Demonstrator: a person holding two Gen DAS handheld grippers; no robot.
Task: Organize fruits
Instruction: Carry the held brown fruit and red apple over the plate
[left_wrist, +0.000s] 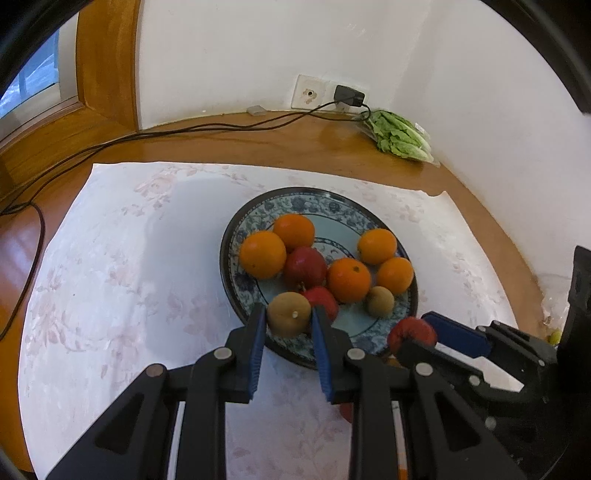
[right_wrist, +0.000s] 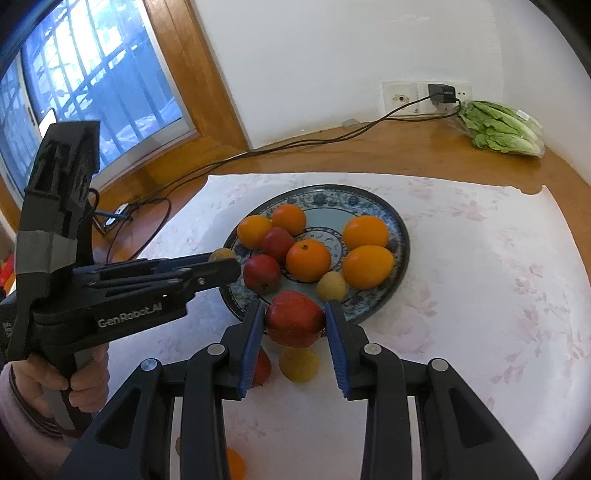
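A blue-patterned plate (left_wrist: 266, 206) (right_wrist: 400, 236) on a white cloth holds several oranges (left_wrist: 263, 254) (right_wrist: 308, 259), red apples (left_wrist: 305, 267) (right_wrist: 262, 273) and a kiwi (left_wrist: 380, 301) (right_wrist: 331, 286). My left gripper (left_wrist: 289, 314) is shut on a brown kiwi (left_wrist: 289, 314) over the plate's near rim; the right wrist view shows that gripper (right_wrist: 221, 264) from the side with the kiwi (right_wrist: 221, 254) at its tip. My right gripper (right_wrist: 295, 319) is shut on a red apple (right_wrist: 295, 319) over the plate's near edge, and the left wrist view shows the same apple (left_wrist: 412, 332).
On the cloth beneath the right gripper lie a yellow fruit (right_wrist: 299, 363), a red fruit (right_wrist: 262, 367) and an orange (right_wrist: 234, 463). Bagged lettuce (left_wrist: 400, 136) (right_wrist: 498, 127) rests against the far wall. A charger (left_wrist: 349, 95) and its cable (left_wrist: 184, 131) run across the wooden table. A hand (right_wrist: 85, 384) holds the left gripper.
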